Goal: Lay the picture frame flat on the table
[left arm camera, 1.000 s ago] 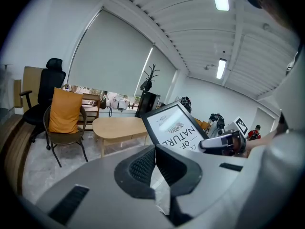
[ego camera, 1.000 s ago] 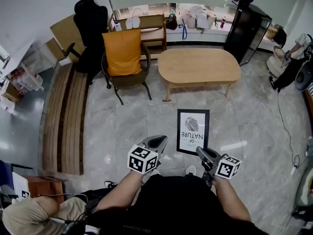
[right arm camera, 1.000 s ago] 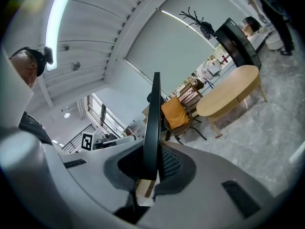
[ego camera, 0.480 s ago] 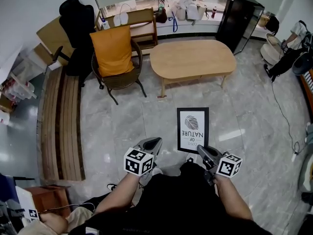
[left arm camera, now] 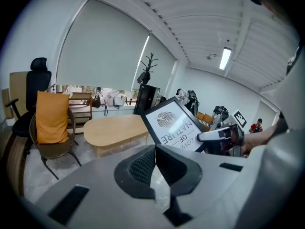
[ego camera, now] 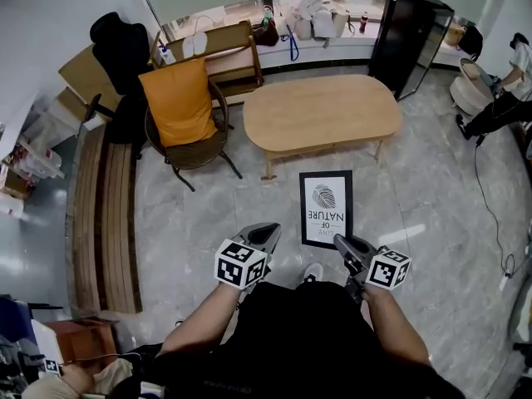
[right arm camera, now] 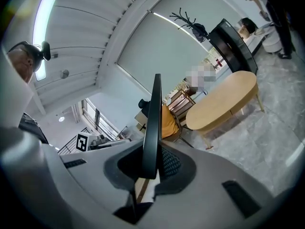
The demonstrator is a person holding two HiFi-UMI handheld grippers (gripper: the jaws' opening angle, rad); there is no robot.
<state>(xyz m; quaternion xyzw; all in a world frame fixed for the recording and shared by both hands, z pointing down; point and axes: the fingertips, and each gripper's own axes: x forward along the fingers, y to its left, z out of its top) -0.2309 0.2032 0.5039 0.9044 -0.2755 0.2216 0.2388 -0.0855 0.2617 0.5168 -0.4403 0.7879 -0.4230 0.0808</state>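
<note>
Black-framed leaf-print picture frame [ego camera: 326, 209]

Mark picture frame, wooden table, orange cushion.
picture frame [ego camera: 326, 209]: head view, on the white print inside the black border.
wooden table [ego camera: 322, 113]: head view, middle of the bare tabletop.
orange cushion [ego camera: 177, 102]: head view, centre of its front face.
</note>
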